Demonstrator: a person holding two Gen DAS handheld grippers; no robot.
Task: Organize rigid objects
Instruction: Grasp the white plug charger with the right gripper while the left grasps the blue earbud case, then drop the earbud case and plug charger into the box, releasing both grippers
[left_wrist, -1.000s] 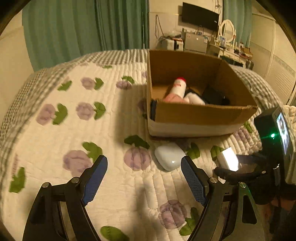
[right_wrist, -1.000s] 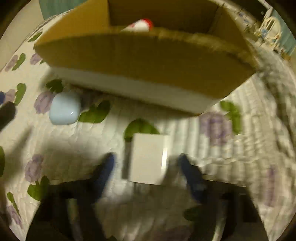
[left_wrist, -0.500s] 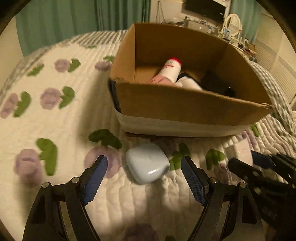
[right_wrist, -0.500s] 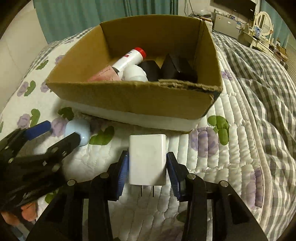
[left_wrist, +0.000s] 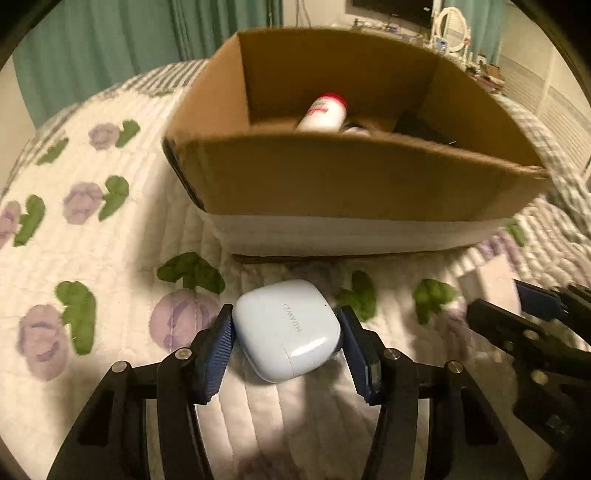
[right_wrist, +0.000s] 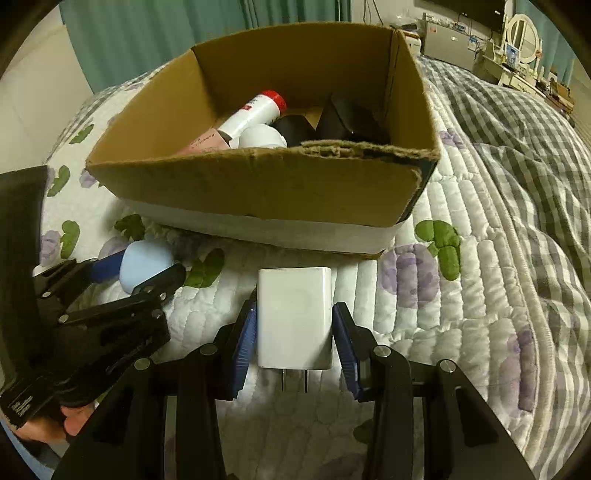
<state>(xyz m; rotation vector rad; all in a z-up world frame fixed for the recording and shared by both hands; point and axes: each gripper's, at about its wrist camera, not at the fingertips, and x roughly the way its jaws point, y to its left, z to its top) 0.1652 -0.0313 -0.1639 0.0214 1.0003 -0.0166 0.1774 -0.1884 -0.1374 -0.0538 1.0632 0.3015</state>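
A pale blue earbuds case (left_wrist: 288, 328) lies on the quilt in front of a cardboard box (left_wrist: 351, 188). My left gripper (left_wrist: 286, 345) is shut on the case, both blue pads touching its sides. It also shows in the right wrist view (right_wrist: 146, 267). My right gripper (right_wrist: 294, 336) is shut on a white plug charger (right_wrist: 294, 317), prongs pointing back, on the quilt before the box (right_wrist: 258, 188). The charger shows blurred in the left wrist view (left_wrist: 493, 284).
The box holds a white bottle with a red cap (right_wrist: 255, 110), a white round object (right_wrist: 262, 136) and black items (right_wrist: 343, 122). A checked blanket (right_wrist: 517, 155) lies to the right. Green curtains (left_wrist: 147, 48) hang behind the bed.
My left gripper has moved forward and closed on the earbuds case, which was ahead of its open fingers. My right gripper stays shut on the charger.
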